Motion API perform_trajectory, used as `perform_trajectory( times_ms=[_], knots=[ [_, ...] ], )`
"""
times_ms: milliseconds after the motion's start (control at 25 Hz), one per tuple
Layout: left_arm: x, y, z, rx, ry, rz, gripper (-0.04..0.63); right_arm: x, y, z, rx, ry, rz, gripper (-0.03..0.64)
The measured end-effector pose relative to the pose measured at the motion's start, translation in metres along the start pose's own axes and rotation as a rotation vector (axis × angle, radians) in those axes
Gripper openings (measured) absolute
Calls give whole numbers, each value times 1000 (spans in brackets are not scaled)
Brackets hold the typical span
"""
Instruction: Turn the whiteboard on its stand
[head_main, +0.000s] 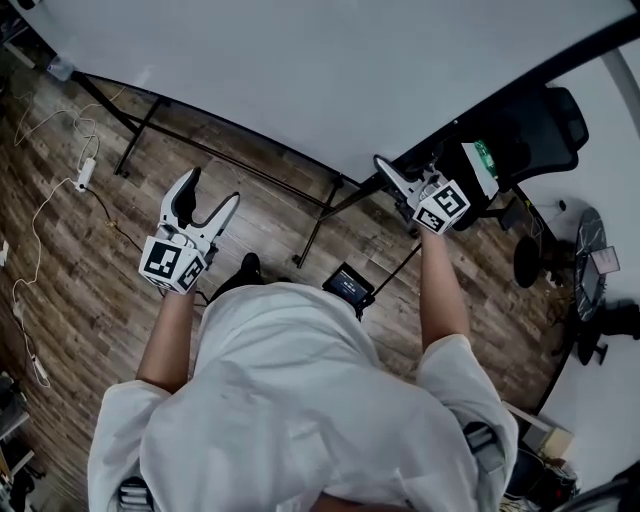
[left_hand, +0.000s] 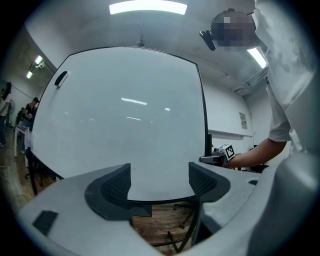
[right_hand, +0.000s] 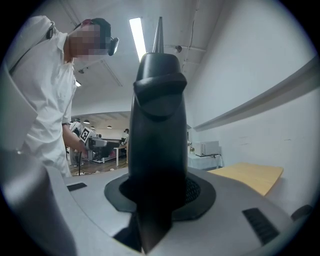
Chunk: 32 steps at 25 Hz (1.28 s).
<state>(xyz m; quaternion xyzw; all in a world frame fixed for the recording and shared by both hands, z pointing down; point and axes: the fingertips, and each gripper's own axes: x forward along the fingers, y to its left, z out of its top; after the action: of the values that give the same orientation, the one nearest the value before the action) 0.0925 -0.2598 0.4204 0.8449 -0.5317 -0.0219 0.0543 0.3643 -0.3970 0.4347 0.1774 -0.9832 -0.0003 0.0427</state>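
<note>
Item 1, whiteboard (head_main: 330, 70): large, white face with a thin black frame. In the head view it fills the upper part of the picture, leaning over the person. In the left gripper view its face (left_hand: 120, 120) stands upright ahead, with a small dark eraser (left_hand: 61, 77) stuck near its upper left corner.

Item 2, stand (head_main: 140, 125): black tube legs and a cross-bar, set on the plank floor (head_main: 70, 290) below the board.

Item 3, left hand-held gripper (head_main: 213, 187): held level in front of the board's face and clear of it. Its own view shows the jaws (left_hand: 159, 182) wide apart with nothing between them; the board's lower edge shows beyond.

Item 4, right hand-held gripper (head_main: 392, 175): held level at the board's right edge. Its own view shows the jaws (right_hand: 160, 195) drawn in on a black fitting (right_hand: 157, 125) that stands upright between the pads, the board's thin edge rising as a spike above it.

Item 5, surroundings:
- black office chair (head_main: 545, 130), right of the board
- white cable with a power strip (head_main: 85, 172) on the floor at left
- small black device (head_main: 348, 285) on the floor by the person's feet
- pale wooden worktop (right_hand: 250, 175) against the wall in the right gripper view
</note>
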Motion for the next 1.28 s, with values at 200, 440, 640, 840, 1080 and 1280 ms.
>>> perform_trajectory(
  times_ms=[200, 440, 640, 840, 1080, 1280],
  knots=[
    [-4, -14, -5, -7, 0, 9, 348, -8, 1, 1, -4, -7, 3, 130],
    [-3, -28, -13, -19, 16, 11, 348, -21, 0, -2, -1, -12, 7, 130],
    [1, -42, -15, -9, 14, -9, 348, -30, 5, -4, -9, -15, 9, 132],
    [6, -57, -17, -11, 15, -15, 348, -39, 4, -6, -10, -18, 19, 132],
    [10, -69, -20, -11, 26, -18, 348, -47, 1, -6, -12, -19, 27, 132],
    [9, -76, -24, -13, 37, -22, 348, -52, 1, -7, -15, -17, 38, 130]
  ],
)
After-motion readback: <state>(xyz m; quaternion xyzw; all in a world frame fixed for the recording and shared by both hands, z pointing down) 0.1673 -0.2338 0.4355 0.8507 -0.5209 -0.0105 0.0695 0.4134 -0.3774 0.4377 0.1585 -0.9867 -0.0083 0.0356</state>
